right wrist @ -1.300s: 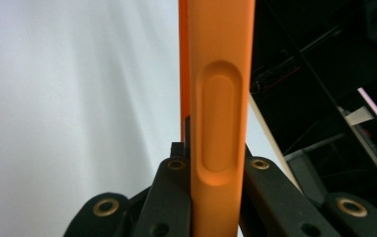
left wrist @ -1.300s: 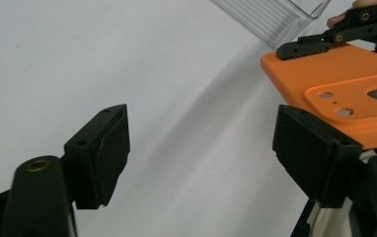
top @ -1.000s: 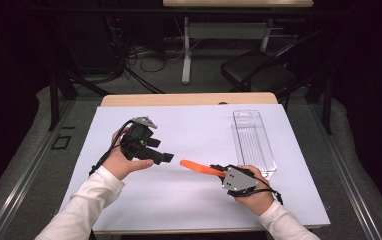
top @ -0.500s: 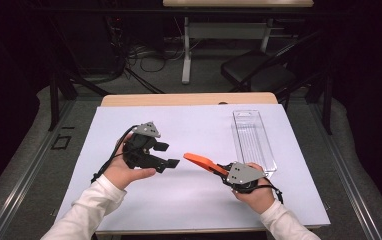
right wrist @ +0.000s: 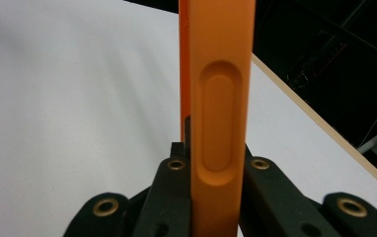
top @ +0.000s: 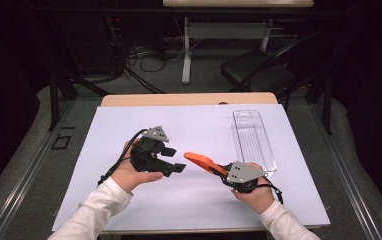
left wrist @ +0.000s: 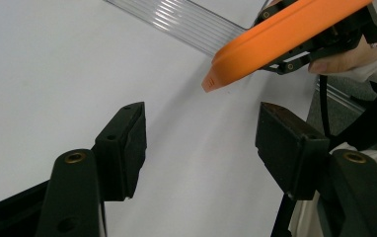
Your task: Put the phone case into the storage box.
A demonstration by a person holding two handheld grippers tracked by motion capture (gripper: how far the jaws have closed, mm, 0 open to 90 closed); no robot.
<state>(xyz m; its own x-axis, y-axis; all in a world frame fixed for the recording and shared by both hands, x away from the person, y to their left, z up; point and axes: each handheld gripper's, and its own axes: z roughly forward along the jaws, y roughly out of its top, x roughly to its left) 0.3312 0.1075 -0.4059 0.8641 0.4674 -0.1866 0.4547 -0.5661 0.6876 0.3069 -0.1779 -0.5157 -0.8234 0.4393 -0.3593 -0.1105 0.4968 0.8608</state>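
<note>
Handover step, by the look of it: right gripper (top: 218, 169) is clamping the orange tool (top: 201, 161) mid-table, its free end pointing left. Left gripper (top: 178, 167), jaws half-wide, empty and just narrowing, is lining up just short of that tip; next it needs to advance right and pinch.

Evenly lit from overhead; white table cover (top: 129, 130) bright, surroundings falling into darkness. Soft shadows beneath both hands. Slight softness throughout; near jaws blurred in both gripper views.
</note>
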